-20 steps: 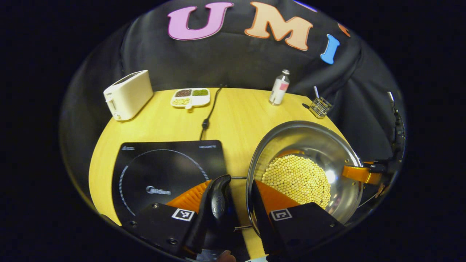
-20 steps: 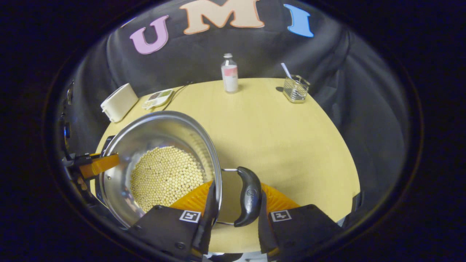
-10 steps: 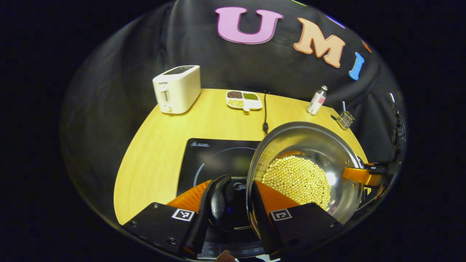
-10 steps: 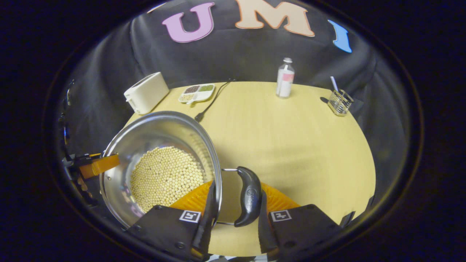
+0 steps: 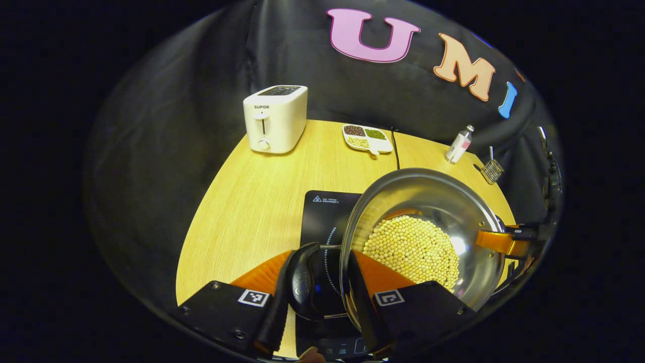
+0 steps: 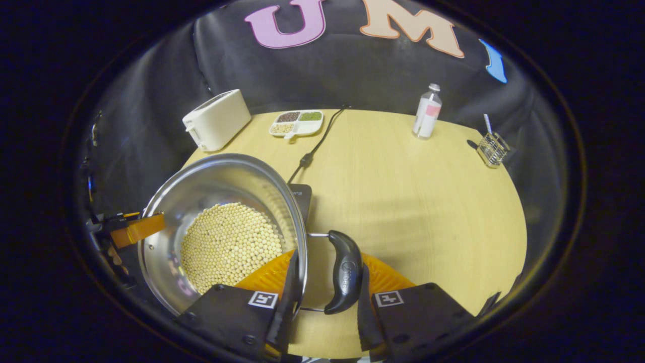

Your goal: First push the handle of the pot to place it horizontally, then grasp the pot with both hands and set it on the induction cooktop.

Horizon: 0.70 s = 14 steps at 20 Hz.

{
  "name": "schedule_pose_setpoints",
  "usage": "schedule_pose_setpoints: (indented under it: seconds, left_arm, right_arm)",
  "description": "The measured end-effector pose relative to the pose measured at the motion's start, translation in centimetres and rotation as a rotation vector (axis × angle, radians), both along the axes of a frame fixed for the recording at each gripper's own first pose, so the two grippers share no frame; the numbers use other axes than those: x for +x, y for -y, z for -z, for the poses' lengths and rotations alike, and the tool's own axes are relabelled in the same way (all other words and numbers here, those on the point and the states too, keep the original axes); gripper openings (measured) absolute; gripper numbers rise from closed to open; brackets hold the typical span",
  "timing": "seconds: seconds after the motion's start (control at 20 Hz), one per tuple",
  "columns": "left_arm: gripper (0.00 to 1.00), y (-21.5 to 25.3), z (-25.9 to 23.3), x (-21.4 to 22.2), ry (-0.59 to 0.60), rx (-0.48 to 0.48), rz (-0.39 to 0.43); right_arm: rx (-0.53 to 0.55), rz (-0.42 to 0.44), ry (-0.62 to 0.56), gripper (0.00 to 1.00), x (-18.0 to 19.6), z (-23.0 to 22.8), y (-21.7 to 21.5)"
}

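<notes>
A steel pot (image 5: 428, 201) holding pale beans (image 5: 410, 249) hangs above the table, partly over the black induction cooktop (image 5: 322, 212). My left gripper (image 5: 317, 297) is shut on the pot, one finger outside its black side handle (image 5: 302, 280) and the other inside the rim. In the right gripper view, my right gripper (image 6: 325, 297) clamps the opposite handle (image 6: 345, 272) and the pot (image 6: 221, 181) rim the same way. A corner of the cooktop (image 6: 302, 194) peeks out behind the pot. Both handles lie level.
At the back of the wooden table (image 5: 252, 191) stand a white toaster (image 5: 275, 118), a divided dish of beans (image 5: 367, 138), a small bottle (image 5: 459, 144) and a wire holder (image 5: 491, 170). The cooktop's cable (image 5: 395, 148) runs back to the wall.
Both grippers have carried the pot leftward across the table. It has gone from beside the cooktop to over it. Both grips are unchanged.
</notes>
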<state>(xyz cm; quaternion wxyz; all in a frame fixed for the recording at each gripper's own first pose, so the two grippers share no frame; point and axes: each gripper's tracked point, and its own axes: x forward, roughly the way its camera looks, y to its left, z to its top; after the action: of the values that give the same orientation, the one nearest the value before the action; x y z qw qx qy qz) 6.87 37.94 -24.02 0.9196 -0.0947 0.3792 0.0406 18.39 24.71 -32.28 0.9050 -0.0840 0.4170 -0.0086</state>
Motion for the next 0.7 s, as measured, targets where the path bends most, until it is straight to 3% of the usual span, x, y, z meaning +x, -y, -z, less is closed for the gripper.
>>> schedule_pose_setpoints:
  seconds: [0.25, 0.3, 0.35, 0.45, 0.5, 0.7]
  left_arm:
    - [0.61, -1.2, 0.4, 0.2, -0.009, -0.001, 0.002]
    - [0.61, -1.4, 0.5, 0.2, -0.011, -0.001, 0.003]
    - [0.63, -1.5, 0.6, 0.2, -0.010, -0.003, 0.004]
    - [0.61, -1.6, 0.9, 0.4, -0.011, -0.006, 0.006]
    - [0.61, -1.7, 1.0, 0.5, -0.009, -0.007, 0.007]
    - [0.61, -2.0, 1.1, 1.1, 0.003, -0.001, 0.022]
  right_arm:
    - [-0.001, 0.006, -0.009, 0.50, 0.3, 0.9, -1.0]
    - [0.000, 0.009, -0.012, 0.55, 0.3, 1.0, -1.2]
    - [-0.001, 0.009, -0.011, 0.50, 0.4, 1.2, -1.3]
    - [-0.003, 0.013, -0.008, 0.50, 0.6, 1.3, -1.4]
    - [-0.004, 0.014, -0.008, 0.55, 0.6, 1.4, -1.4]
    - [-0.004, 0.021, -0.008, 0.50, 0.9, 1.7, -1.7]
